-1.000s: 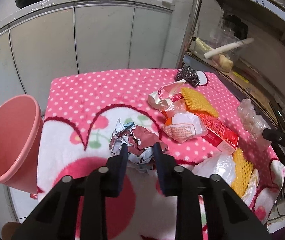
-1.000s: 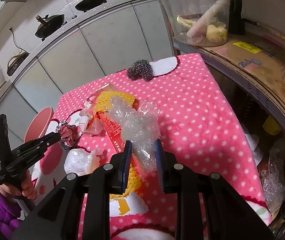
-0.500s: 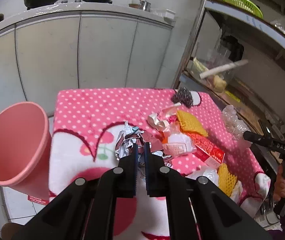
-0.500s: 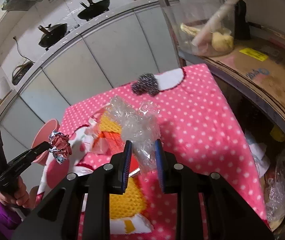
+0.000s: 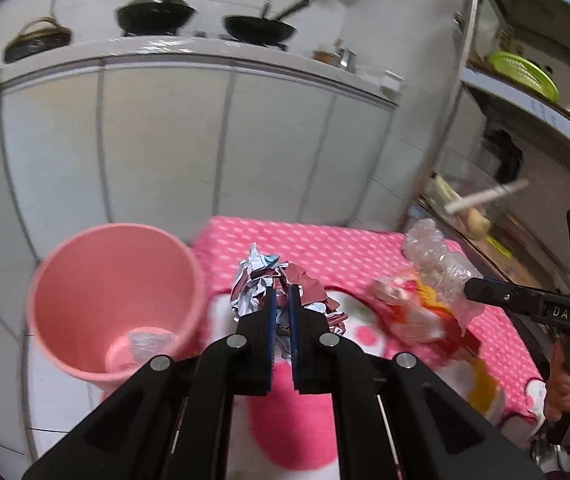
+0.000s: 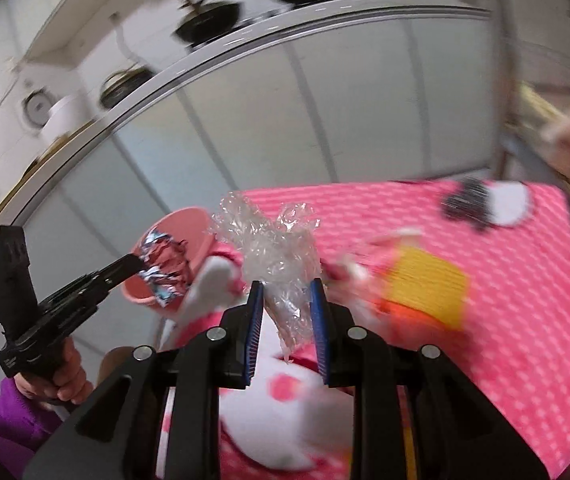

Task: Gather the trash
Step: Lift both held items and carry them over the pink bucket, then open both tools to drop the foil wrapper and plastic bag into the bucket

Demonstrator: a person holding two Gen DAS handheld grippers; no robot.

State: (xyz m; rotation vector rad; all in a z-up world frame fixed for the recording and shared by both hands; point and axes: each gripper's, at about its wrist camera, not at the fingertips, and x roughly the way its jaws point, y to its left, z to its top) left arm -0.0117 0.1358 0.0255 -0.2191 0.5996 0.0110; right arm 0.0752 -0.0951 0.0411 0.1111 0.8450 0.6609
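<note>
While the pink bin [image 5: 115,300] stood just off the left edge of the polka-dot counter [image 5: 325,248], holding one label-like scrap [image 5: 151,342], the left gripper [image 5: 281,300] pinched crumpled foil [image 5: 261,280] beside its rim. Right of the bin, the right gripper [image 6: 287,288] clasped clear plastic wrap [image 6: 275,248] above the counter.

The pink bin [image 5: 117,300] is standing open-mouthed at the table's left edge, its opening lying unobstructed. The near-left stretch of the pink dotted cloth [image 5: 325,248] is lying bare, as is the far strip. A heap of wrappers [image 5: 417,312] is crowding the right side, and white cabinet doors [image 5: 165,152] are closing off the far side.
</note>
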